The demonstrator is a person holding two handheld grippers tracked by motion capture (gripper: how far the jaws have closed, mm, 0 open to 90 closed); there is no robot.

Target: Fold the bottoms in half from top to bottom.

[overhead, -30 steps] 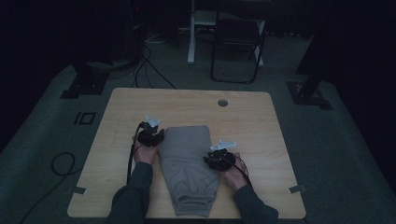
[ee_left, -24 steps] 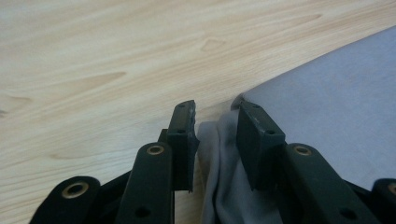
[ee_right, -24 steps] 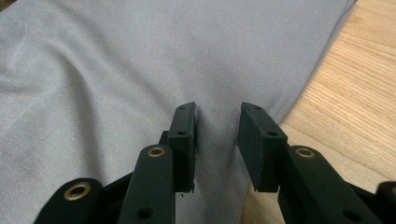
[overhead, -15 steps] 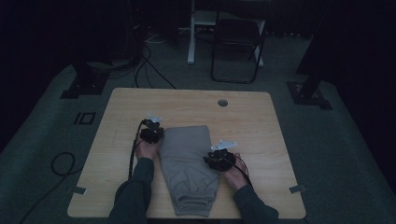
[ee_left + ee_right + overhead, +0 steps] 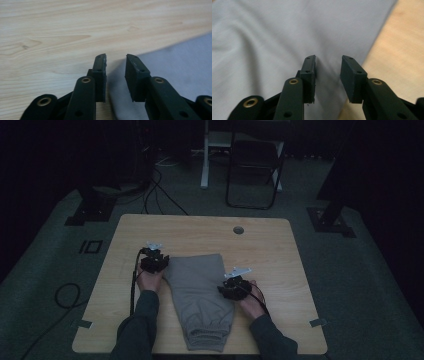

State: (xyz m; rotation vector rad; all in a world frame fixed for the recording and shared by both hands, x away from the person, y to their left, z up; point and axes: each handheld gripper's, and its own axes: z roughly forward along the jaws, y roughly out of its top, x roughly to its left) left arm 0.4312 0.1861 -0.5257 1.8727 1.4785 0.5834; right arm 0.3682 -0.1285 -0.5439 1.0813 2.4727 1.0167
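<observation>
— Working on the grey folded trousers (image 5: 200,295) now; they are lying in the middle of the wooden table (image 5: 280,250), with the waistband end toward me. What should I be watching?

— I am keeping both grippers low at the cloth edges. The left gripper (image 5: 116,67) is standing at the far left corner; its jaws have just been opening again, partly apart, with only the cloth edge below them and nothing pinched.

— And the other one?

— The right gripper (image 5: 328,70) is hovering over the right edge, partly open and opening a little, holding nothing. Both forearms are coming in from my side, wrists pointing forward. I think it is best to slide one jaw under the edge before closing.
</observation>
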